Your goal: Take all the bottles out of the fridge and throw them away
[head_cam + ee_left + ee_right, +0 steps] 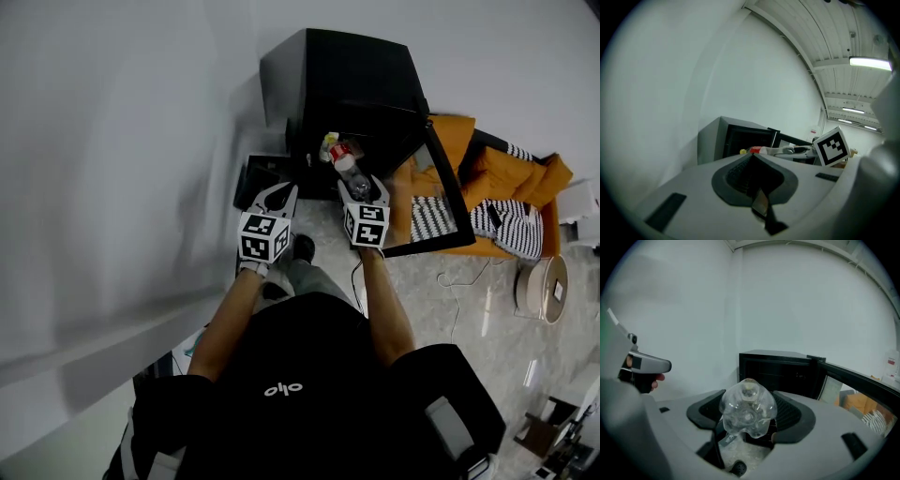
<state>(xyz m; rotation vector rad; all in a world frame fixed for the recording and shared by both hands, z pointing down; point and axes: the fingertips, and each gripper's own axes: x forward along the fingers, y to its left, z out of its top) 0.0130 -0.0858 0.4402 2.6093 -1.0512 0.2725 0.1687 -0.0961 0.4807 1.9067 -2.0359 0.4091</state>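
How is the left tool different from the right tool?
The right tool is shut on a clear bottle with a red label; the left tool is shut with nothing in it. The right tool reaches closer to the open black fridge than the left tool. Both point toward the fridge.

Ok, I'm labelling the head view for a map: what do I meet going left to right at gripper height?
left gripper → bottle held in the right gripper → open fridge door → striped cloth → round white object
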